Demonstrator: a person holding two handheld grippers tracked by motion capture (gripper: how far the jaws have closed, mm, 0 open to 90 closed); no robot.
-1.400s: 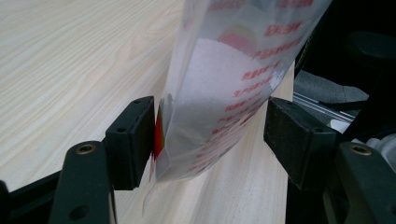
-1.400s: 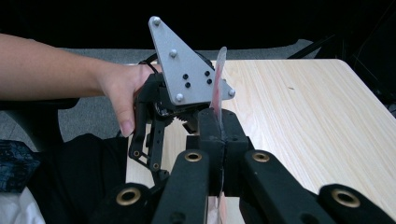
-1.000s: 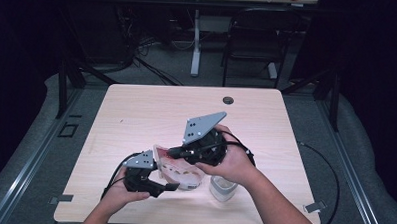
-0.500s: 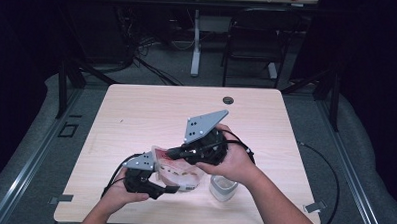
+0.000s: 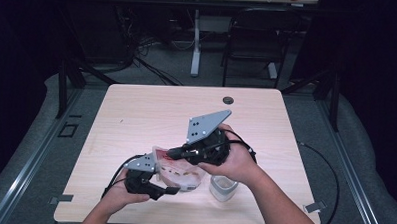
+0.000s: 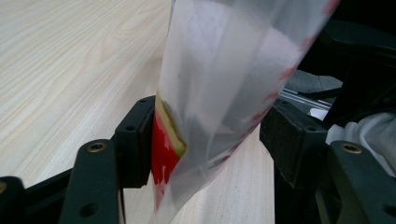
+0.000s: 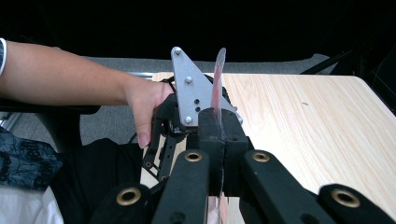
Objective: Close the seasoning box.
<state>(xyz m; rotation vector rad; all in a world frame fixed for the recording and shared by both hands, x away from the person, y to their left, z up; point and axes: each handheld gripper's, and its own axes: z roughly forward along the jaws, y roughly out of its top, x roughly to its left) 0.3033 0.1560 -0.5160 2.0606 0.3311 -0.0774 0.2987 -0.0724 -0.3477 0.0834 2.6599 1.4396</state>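
Clear plastic zip bag with red strip [image 5: 178,172] is held above the pale wooden table [image 5: 136,115]; right gripper [image 7: 219,140] is clamped on its edge; left gripper [image 6: 210,135] straddles it, seemingly unclenched; for sealing, keep the strip aligned, tension even.

The far half of the table [image 5: 151,105] lies bare except for a small dark disc [image 5: 228,100] near its far edge. Near the front edge, a small white jar [image 5: 222,187] stands just beside the plastic bag [image 5: 177,171] and crowds the right side.
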